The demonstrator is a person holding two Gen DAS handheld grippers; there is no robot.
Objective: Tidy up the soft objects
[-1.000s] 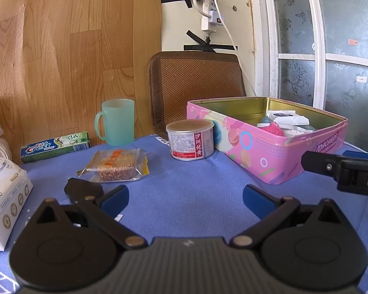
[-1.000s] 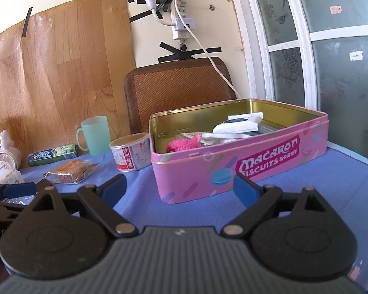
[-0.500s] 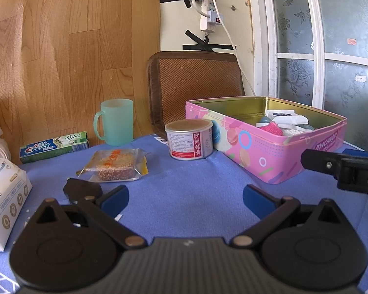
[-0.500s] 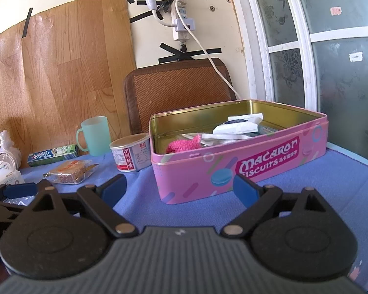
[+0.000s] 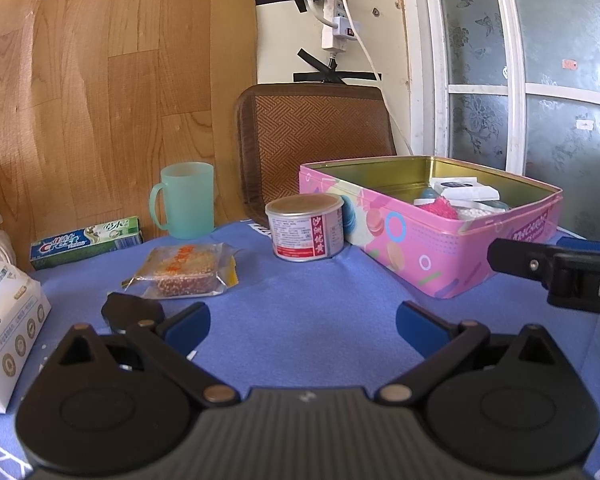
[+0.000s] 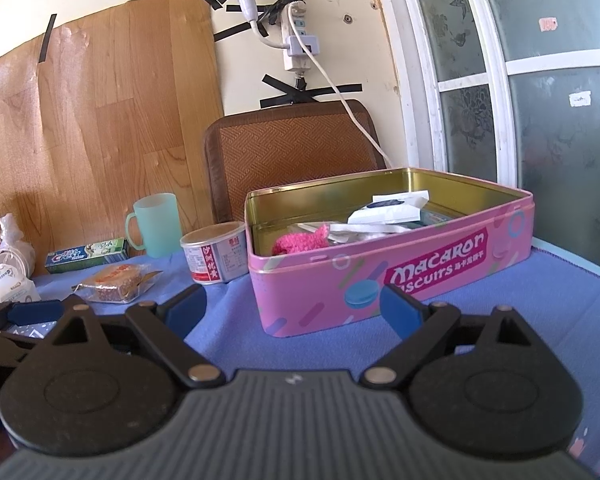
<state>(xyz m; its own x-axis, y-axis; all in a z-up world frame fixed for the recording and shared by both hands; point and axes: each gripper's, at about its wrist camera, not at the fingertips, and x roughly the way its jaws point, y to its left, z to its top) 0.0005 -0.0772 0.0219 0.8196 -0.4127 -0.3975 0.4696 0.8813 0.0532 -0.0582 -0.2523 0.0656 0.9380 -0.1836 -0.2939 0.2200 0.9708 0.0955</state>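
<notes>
Very little is being changed since a second ago: the left gripper (image 5: pixel 302 322) is being eased a touch to the right, so the mug and can are sliding slightly leftward in its view, while the right gripper (image 6: pixel 292 306) is being held steady. Both sets of fingers are being kept spread wide, with nothing between them, low over the blue-covered bench (image 5: pixel 312 296).

The pink biscuit tin (image 6: pixel 380 276) is being viewed lidless on the right side of the bench, and the soft pink fluffy item (image 6: pixel 300 242) is being seen lying inside it, near the front left corner, beside white packets (image 6: pixel 388 212). The same fluffy item (image 5: pixel 440 206) is being glimpsed over the tin wall from the left view.

Just left of the tin, a small can (image 5: pixel 306 226) is being shown upright. A wrapped snack cake (image 5: pixel 184 270) is lying ahead of the left fingers, well apart from the tin. Behind it, a green mug (image 5: pixel 186 204) and a toothpaste box (image 5: pixel 86 242) are being seen against the wood-grain wall. A white tissue pack (image 5: pixel 8 320) is sitting at the far left edge, beside the left gripper.
</notes>
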